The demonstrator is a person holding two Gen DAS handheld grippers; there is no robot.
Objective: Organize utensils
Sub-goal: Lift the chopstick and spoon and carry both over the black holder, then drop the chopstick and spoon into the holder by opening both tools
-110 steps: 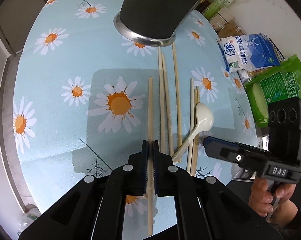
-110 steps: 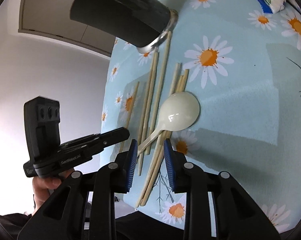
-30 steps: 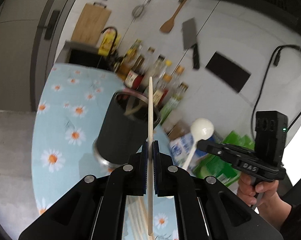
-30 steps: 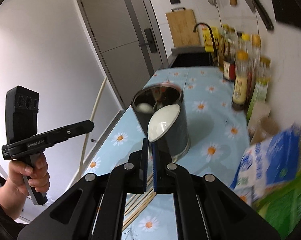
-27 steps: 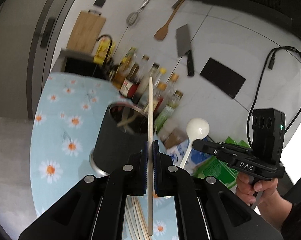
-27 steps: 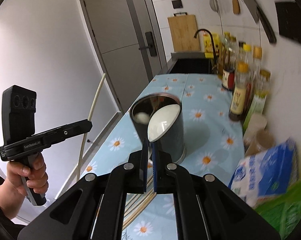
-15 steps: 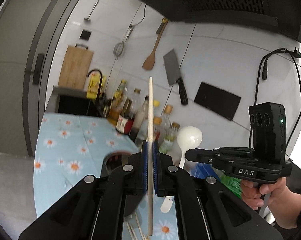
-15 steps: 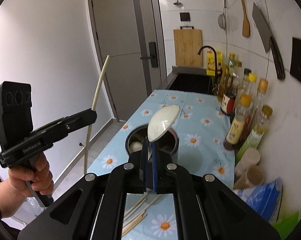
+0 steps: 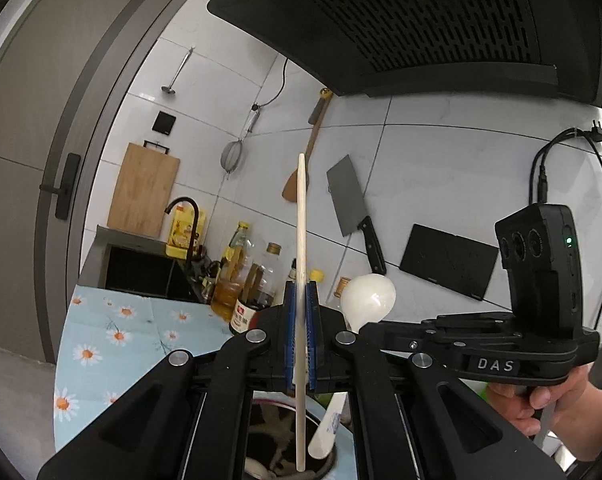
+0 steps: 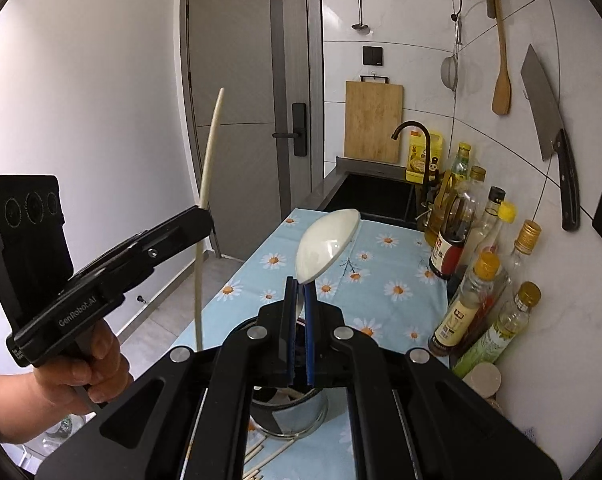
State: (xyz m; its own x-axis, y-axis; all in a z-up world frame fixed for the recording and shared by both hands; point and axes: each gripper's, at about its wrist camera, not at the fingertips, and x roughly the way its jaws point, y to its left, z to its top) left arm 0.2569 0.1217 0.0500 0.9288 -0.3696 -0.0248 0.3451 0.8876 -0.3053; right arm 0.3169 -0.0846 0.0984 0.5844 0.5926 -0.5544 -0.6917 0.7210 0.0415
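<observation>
With utensils already inside, the dark holder (image 10: pixel 287 400) sat at six o'clock beneath both tools: the left gripper (image 9: pixel 300 300) pinched a chopstick (image 9: pixel 301 240), the right gripper (image 10: pixel 300 292) a white spoon (image 10: pixel 327 242), more chopsticks (image 10: pixel 269 458) left on the counter.

Each fisheye looks forward along its own claw from close behind. The left view faces level at the tiled wall; the right tilts down over the worktop (image 10: pixel 385 304). Both share the cleaver (image 9: pixel 347 200) (image 10: pixel 543 104), the cutting board (image 9: pixel 143 190) (image 10: pixel 373 120) and the other claw.
</observation>
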